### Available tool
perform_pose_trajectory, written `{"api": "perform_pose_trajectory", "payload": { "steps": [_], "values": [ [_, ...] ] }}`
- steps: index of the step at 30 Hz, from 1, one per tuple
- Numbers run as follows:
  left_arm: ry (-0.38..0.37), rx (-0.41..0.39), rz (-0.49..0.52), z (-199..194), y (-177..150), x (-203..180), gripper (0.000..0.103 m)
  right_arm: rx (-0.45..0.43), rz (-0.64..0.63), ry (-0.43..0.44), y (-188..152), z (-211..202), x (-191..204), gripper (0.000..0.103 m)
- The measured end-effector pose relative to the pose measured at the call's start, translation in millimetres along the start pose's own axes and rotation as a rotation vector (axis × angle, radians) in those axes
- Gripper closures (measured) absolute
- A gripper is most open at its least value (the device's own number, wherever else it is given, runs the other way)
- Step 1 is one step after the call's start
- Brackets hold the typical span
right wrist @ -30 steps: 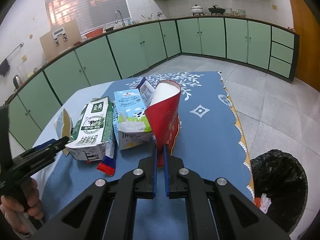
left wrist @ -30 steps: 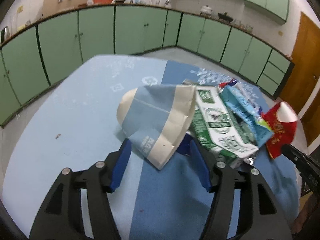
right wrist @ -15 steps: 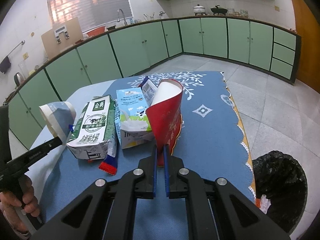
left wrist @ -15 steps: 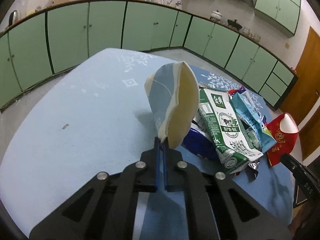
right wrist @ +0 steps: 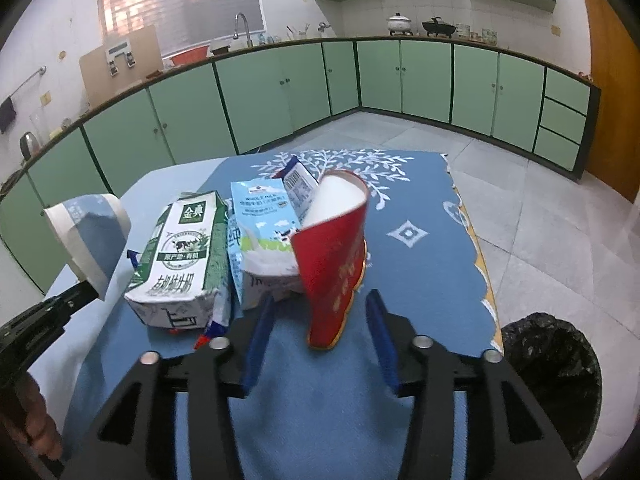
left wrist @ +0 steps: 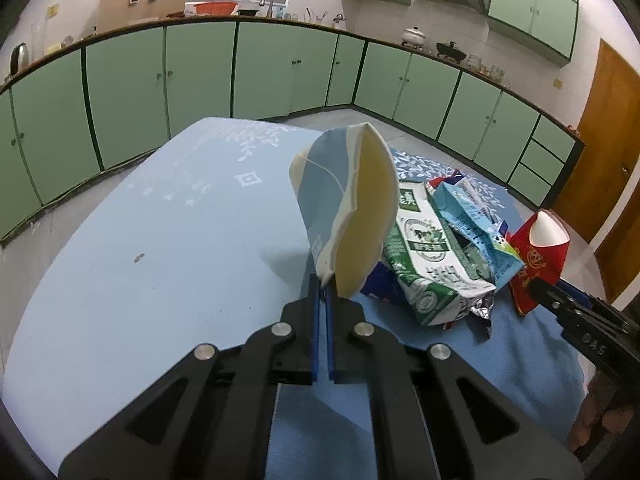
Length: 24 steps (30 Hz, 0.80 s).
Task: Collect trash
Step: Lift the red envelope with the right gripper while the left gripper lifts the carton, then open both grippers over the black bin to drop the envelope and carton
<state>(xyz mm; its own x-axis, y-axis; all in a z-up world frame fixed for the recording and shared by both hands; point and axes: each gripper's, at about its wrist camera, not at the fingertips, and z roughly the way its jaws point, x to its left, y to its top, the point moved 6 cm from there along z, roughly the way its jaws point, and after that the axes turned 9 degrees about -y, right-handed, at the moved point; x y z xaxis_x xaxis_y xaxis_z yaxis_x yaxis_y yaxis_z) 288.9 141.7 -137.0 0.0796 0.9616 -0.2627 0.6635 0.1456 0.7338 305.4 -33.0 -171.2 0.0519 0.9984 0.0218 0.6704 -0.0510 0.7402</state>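
The left gripper (left wrist: 323,288) is pinched tight on the lower edge of a flattened blue-and-cream paper cup (left wrist: 347,208), holding it upright above the pale blue tablecloth (left wrist: 160,248). The right gripper (right wrist: 318,320) has its jaws spread wide, with a squashed red paper cup (right wrist: 334,264) standing between them — the fingers (right wrist: 258,334) do not appear to touch it. That red cup's long axis runs up and away from the gripper, its open mouth tilted towards the far cabinets. Just left of it lie a green milk carton (right wrist: 182,256) and a light blue whole-milk carton (right wrist: 262,232), touching each other. The black-lined trash bin (right wrist: 556,376) sits on the floor off the table's right edge — nearer the right gripper, well apart from the left one. The left's cup must therefore cross over the pile to reach it.
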Motion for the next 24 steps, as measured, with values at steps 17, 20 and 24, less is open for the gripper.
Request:
{"api": "perform_pose_trajectory", "payload": {
  "steps": [17,20,24],
  "values": [
    [-0.109,-0.023,0.082,-12,2,-51,0.101,-0.015,0.067,0.053,-3,-23,-23,0.098],
    [-0.164,-0.025,0.114,-16,-1,-78,0.101,-0.034,0.103,0.068,-4,-40,-42,0.098],
    [-0.237,-0.017,0.148,-19,-9,-117,0.101,-0.043,0.141,0.066,-6,-55,-68,0.098]
  ]
}}
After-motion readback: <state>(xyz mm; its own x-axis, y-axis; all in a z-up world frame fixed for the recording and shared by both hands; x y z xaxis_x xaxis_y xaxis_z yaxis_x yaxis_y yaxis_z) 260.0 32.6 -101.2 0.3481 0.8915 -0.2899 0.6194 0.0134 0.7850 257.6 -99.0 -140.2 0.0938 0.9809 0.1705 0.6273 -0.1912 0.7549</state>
